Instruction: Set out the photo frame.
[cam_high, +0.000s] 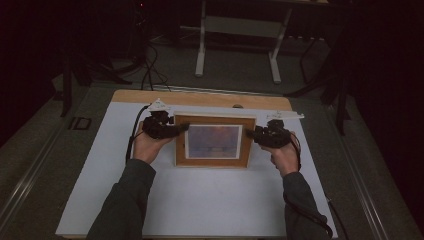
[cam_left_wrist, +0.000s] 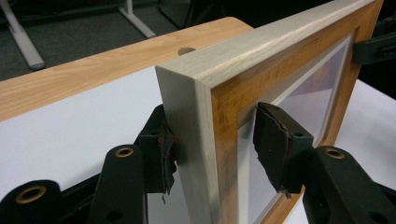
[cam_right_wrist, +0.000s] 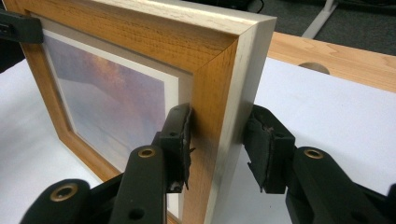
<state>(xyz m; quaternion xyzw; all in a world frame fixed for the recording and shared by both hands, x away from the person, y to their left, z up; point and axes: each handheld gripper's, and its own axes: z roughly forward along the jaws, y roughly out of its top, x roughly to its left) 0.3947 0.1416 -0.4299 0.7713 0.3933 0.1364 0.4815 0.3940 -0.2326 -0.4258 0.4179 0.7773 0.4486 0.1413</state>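
Picture frame stood upright between two grippers, near the far edge of the table

The table (cam_high: 200, 200) carries the picture frame (cam_high: 215, 141) on edge. The left gripper (cam_left_wrist: 212, 144) and right gripper (cam_right_wrist: 218, 144) each straddle a side rail, fingers (cam_left_wrist: 275, 144) wide; they seem to have a gap on one side, so the frame could tip flat or twist if one side closes first.

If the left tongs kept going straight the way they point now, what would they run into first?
Most likely the picture frame itself. In the left gripper view its upright side rail already stands between the jaws of the left tongs, so pushing on would probably drive that rail into the tongs' body. Depth there is hard to judge.
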